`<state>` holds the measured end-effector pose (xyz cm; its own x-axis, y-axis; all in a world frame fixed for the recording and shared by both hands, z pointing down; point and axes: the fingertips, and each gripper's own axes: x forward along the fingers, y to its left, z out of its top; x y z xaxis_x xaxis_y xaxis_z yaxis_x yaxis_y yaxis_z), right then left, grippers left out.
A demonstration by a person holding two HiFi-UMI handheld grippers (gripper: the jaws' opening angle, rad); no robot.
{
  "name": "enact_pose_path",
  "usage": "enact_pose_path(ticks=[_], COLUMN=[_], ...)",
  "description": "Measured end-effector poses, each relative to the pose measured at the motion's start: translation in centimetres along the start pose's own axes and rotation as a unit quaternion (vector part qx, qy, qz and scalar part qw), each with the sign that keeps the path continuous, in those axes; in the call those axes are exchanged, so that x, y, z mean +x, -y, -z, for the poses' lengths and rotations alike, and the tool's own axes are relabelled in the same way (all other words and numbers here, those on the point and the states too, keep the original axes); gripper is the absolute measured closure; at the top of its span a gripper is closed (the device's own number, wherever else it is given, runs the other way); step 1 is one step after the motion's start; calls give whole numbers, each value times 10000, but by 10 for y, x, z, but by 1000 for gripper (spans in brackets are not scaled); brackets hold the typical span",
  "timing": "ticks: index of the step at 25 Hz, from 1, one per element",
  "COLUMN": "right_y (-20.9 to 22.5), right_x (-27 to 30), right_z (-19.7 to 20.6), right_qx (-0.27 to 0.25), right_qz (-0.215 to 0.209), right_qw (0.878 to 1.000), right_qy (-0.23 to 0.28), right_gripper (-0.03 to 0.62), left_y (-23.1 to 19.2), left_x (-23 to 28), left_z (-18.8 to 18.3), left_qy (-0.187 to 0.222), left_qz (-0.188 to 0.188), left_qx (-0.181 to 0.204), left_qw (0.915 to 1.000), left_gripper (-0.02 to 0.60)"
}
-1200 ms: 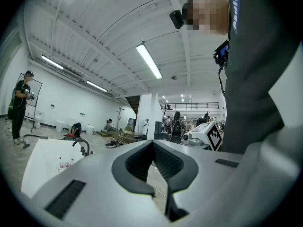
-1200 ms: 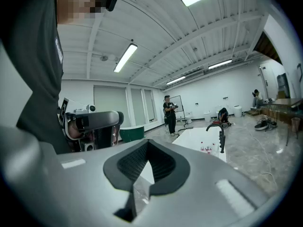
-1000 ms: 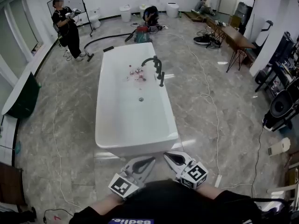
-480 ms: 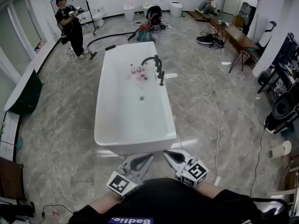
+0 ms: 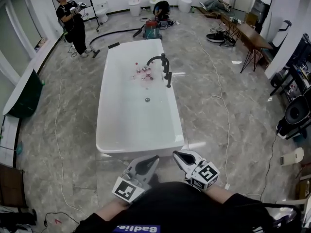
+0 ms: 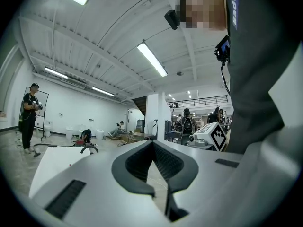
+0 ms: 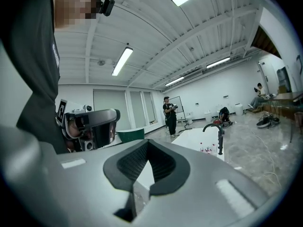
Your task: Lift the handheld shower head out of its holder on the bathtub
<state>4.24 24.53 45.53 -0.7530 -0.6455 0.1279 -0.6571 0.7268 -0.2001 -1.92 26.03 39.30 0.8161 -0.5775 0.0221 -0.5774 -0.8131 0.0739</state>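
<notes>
**A:** Where's the shower head [image 5: 168, 79] right now?

**B:** In its holder, upright on the right rim of the tub [image 5: 141, 147], about halfway along. It's just beside the black tap [image 5: 156, 59]. Nothing is touching it.

**A:** And the person doing the job?

**B:** They're standing at the near end of the tub, on the marble floor [image 5: 63, 130]. Both tools are held close to the body, side by side and pointing roughly level toward the tub. They're well apart from the shower head.

**A:** Has the left hand-held gripper [image 5: 153, 158] got hold of anything?

**B:** No. Its jaws are closed, the dark pads meet at the tips, and nothing is between them.

**A:** The right hand-held gripper [image 5: 176, 154]?

**B:** It's the same, closed all the way and empty. Past its tips you can see the tub and the tap on the rim.

**A:** Anything inside the tub?

**B:** A few small bottles [image 5: 143, 73] lie on the bottom near the tap, pink and red as far as I can tell. The drain [image 5: 147, 99] is a little nearer to us.

**A:** Who else is around?

**B:** A person in black [image 5: 69, 22] stands at the far left by a framed panel, hands raised in front of the chest. Beyond the far end of the tub there's a red vacuum [image 5: 151, 31], and its dark hose [image 5: 114, 35] runs off to the left across the floor. A white cable [image 5: 219, 101] trails along the floor to the right of the tub.
</notes>
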Motion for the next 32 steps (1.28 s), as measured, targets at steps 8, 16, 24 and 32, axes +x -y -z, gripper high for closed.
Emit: enact_pose_path(ticks=[8,16,24,32], right_y=[73,122,158,208], right_x=[98,164,185,190], right_z=[-30,-38,-48,-62], right_qx=[111,223,185,74], right_qz=[585,1017,861,439], right_qw=[9982,9946,9961,9990], right_qy=[-5,6,-13,-5], right_gripper=[602,602,602,602], left_y=[-122,-202,-223,-232], left_x=[41,78,112,156], left_z=[-10,-6,-10,-12], left_qy=[92,69,47,-4], left_qz=[412,852,869,439], left_qx=[-63,-189,-143,-78], left_qw=[9991,9962,9961,9990], left_gripper=[577,577,577,577])
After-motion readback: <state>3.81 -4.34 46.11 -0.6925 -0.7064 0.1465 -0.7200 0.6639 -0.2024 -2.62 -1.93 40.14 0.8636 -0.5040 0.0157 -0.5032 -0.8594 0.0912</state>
